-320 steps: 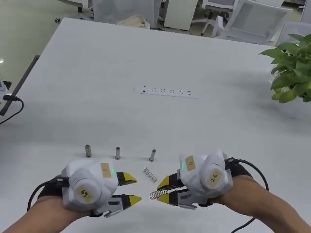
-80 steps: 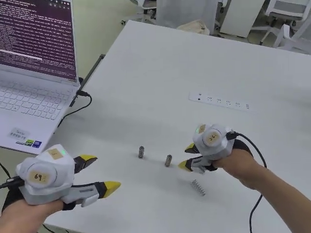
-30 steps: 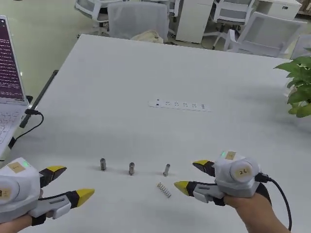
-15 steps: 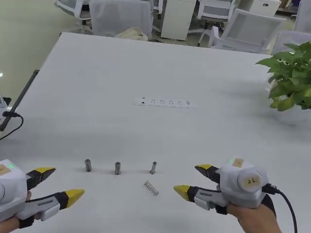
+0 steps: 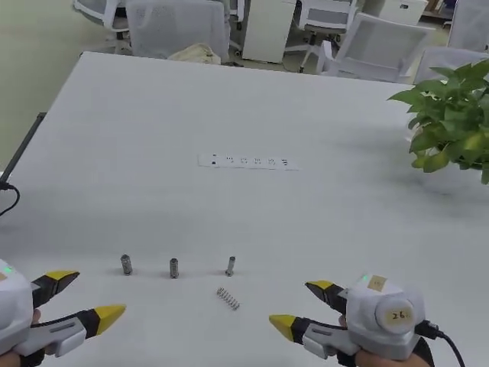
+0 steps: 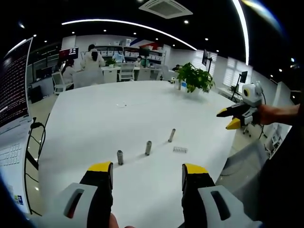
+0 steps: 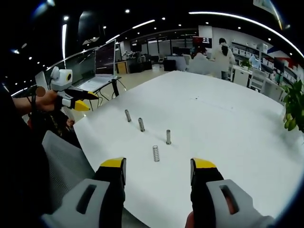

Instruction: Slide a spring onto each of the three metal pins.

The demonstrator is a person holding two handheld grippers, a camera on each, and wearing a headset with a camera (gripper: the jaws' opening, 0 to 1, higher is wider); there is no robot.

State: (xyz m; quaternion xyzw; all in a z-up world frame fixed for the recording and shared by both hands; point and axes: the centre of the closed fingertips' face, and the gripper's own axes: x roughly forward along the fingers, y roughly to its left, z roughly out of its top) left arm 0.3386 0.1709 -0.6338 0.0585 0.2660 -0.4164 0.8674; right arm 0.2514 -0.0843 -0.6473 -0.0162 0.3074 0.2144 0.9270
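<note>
Three short metal pins stand in a row on the white table (image 5: 306,222): left pin (image 5: 126,264), middle pin (image 5: 173,267), right pin (image 5: 230,266). The left and middle pins (image 7: 141,124) look wrapped in springs; the right pin (image 7: 168,137) looks thinner and bare. A loose spring (image 5: 227,299) lies flat just in front of the right pin. My left gripper (image 5: 85,294) hovers open at the near left, well clear of the pins. At the near right, my right gripper (image 5: 299,304) is open with nothing in it, a short way right of the loose spring (image 7: 156,153).
A white power strip (image 5: 243,161) lies mid-table beyond the pins. A potted plant (image 5: 451,115) stands at the far right. A cable (image 5: 6,191) runs along the left table edge, and a laptop (image 6: 12,90) sits to the left. Office chairs (image 5: 367,46) stand behind the table.
My right gripper, which held a spring 10.7 s ago, is now open and empty. Over the last second it drew back from the loose spring. The camera panned right.
</note>
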